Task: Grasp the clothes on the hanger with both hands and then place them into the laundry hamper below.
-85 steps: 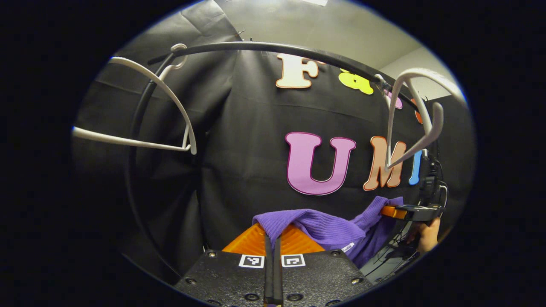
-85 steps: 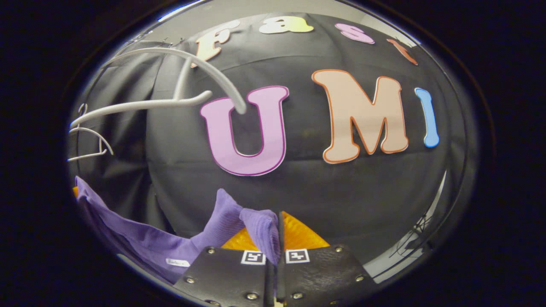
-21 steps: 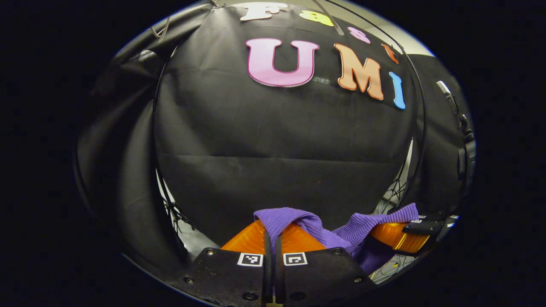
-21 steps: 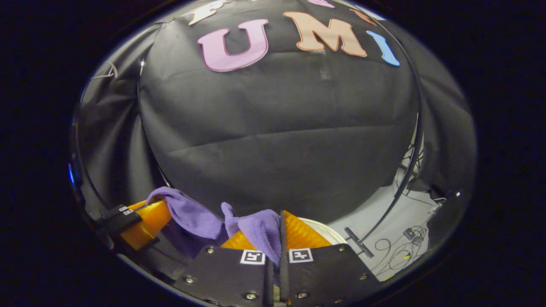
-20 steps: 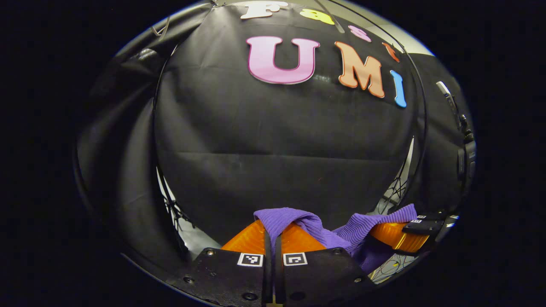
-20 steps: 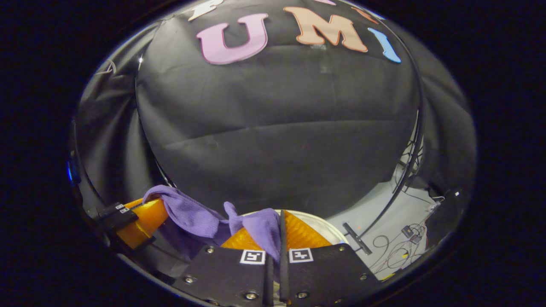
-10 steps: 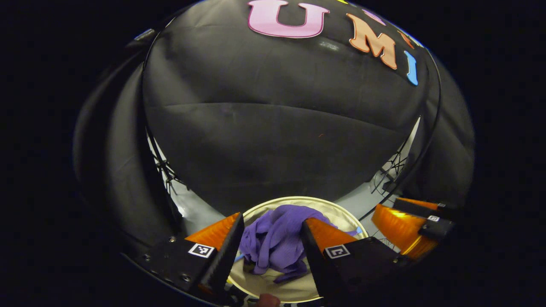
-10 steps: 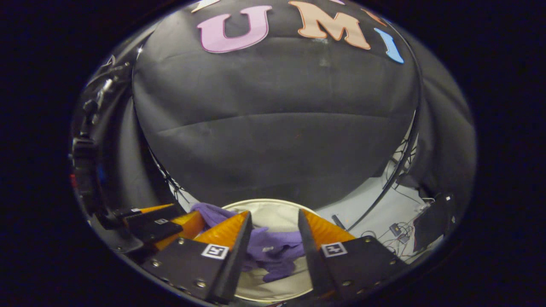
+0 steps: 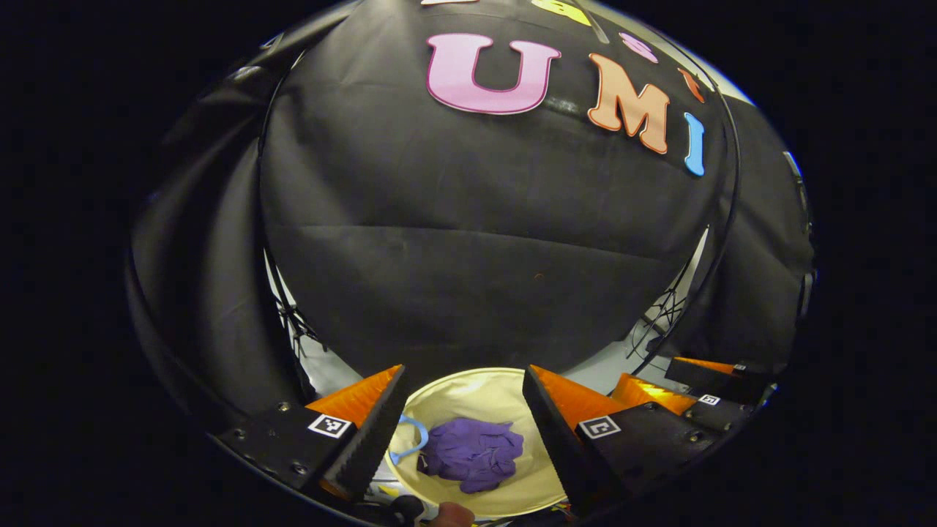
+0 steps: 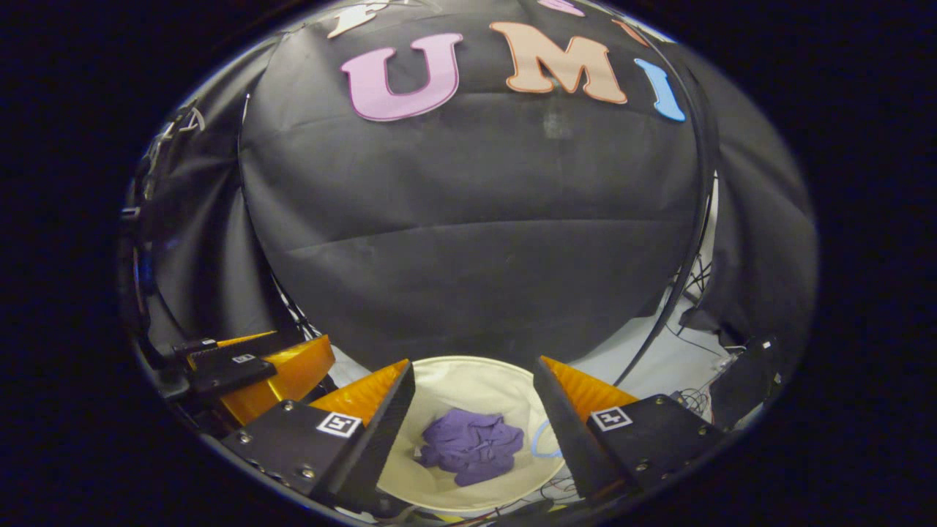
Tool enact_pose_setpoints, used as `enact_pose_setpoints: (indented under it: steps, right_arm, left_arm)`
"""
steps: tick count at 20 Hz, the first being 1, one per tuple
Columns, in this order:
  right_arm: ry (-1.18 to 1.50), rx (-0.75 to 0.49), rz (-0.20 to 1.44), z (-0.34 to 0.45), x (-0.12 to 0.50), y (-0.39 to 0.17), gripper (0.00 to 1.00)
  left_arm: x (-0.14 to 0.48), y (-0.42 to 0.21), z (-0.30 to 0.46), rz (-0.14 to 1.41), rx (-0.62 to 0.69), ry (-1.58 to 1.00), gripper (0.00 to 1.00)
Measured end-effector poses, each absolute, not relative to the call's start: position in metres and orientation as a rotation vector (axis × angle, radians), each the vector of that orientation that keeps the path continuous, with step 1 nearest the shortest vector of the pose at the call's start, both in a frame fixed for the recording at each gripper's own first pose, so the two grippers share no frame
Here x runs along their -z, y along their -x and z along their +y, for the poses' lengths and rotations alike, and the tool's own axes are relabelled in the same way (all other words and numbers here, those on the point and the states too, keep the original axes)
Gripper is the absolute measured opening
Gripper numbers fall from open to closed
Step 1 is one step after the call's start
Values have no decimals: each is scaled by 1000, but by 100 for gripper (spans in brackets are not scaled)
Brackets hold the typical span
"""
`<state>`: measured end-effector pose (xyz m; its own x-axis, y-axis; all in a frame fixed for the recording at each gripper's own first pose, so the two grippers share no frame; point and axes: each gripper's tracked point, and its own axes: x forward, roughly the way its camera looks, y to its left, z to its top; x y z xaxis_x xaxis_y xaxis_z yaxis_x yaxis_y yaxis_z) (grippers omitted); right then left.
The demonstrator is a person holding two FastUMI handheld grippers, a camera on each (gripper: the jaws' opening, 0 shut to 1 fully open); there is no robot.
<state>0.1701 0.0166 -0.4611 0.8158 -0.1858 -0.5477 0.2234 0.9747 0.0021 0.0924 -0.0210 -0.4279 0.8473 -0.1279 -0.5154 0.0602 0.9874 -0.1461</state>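
Note:
The purple knit garment (image 9: 472, 454) (image 10: 471, 445) lies crumpled at the bottom of the round cream laundry hamper (image 9: 468, 399) (image 10: 468, 380). My left gripper (image 9: 463, 375) hangs open above the hamper, nothing between its orange fingers. My right gripper (image 10: 474, 368) is likewise open over the hamper, empty. In the left gripper view the right gripper (image 9: 684, 399) shows at the lower right; in the right gripper view the left gripper (image 10: 256, 369) shows at the lower left.
A black rack pole (image 10: 692, 241) curves down on the right to the pale floor (image 10: 659, 359), where cables and a small dark box (image 10: 743, 377) lie. A blue loop (image 9: 410, 439) sits inside the hamper beside the garment.
Both grippers held the garment a second ago, then opened. The garment dropped and now rests at the hamper's bottom; both grippers have risen a little above it.

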Motion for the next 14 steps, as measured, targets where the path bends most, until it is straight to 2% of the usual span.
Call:
enact_pose_setpoints:
  steps: [7,14]
  right_arm:
    - [-70,224,489,13,404,-154,98]
    - [-102,238,377,17,330,-141,98]
  left_arm:
    - [390,-75,-29,508,132,96,96]
    - [309,-69,-18,364,108,87,96]
